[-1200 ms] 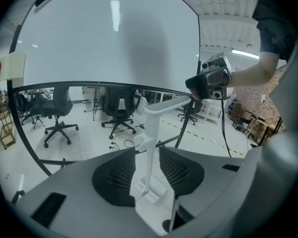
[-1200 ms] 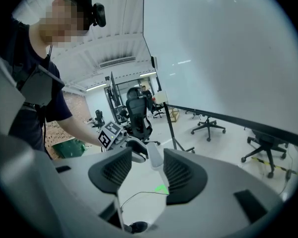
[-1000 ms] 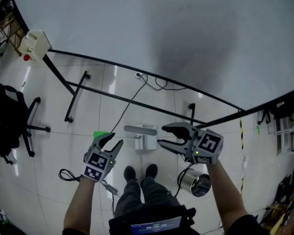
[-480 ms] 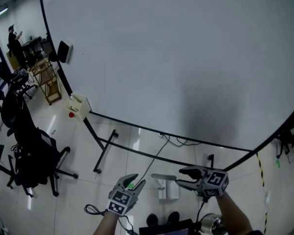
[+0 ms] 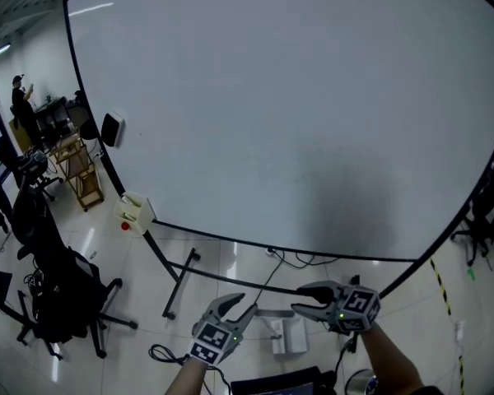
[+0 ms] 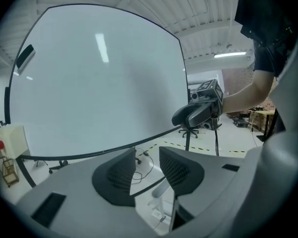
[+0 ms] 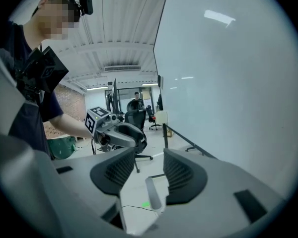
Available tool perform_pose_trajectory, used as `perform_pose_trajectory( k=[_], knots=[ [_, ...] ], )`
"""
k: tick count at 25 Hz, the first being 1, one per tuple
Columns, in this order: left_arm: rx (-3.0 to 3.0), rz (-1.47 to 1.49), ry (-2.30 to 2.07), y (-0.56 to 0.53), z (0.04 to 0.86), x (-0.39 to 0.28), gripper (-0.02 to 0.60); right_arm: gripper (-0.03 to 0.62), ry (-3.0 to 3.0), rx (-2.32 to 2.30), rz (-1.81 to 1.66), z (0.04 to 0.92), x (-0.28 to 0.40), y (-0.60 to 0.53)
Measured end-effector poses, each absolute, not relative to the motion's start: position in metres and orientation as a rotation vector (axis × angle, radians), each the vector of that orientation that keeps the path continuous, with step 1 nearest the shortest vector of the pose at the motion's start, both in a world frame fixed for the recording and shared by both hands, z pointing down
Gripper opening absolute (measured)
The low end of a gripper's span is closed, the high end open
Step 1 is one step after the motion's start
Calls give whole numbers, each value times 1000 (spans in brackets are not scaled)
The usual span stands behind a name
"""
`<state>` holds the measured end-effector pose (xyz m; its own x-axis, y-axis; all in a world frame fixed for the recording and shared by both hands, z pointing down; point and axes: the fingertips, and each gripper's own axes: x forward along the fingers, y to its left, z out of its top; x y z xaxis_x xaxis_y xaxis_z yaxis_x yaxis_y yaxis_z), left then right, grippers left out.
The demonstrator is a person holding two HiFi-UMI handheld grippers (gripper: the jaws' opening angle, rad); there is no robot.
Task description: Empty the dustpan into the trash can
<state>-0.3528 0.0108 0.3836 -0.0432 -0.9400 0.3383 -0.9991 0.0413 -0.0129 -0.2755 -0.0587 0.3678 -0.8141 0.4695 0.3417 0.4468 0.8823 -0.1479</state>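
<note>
Since a second ago both grippers have risen, and the smooth whiteboard (image 5: 296, 122) now fills my view. The right gripper (image 7: 149, 155) has ribbed dark jaws that have just been closing slightly, yet they stand wide apart and empty. The left gripper (image 6: 147, 155) has its jaws partly apart, also empty. Between and below them, the white plastic dustpan (image 5: 290, 336) with its grey handle stands untouched on the glossy tiled floor (image 5: 148, 303). The shiny metal trash can (image 5: 361, 383) peeks in at near right. Open floor runs left toward a black office chair (image 5: 58, 295).

The left gripper (image 5: 235, 308) and right gripper (image 5: 301, 299) have risen before the whiteboard (image 5: 272, 113), the right gripper's jaws just closing slightly, nothing between them.
</note>
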Motion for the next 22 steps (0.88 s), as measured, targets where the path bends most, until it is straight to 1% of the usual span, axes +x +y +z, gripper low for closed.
perform_pose_trajectory(
  k=[1, 9, 13, 18, 22],
  knots=[
    [2006, 357, -2080, 8, 376, -351, 150, 198, -2689, -667, 78, 361, -275, -58],
    [2086, 364, -2082, -9, 316, -341, 150, 195, -2804, -667, 152, 314, -276, -59],
    [2111, 347, -2083, -10, 297, -334, 143, 195, -2827, -734, 106, 287, -277, -44],
    [2121, 400, -2124, -13, 270, -331, 143, 194, -2872, -791, 103, 256, -283, -46],
    [2120, 404, -2173, -17, 239, -314, 143, 186, -2891, -844, 143, 230, -270, -51]
  ],
)
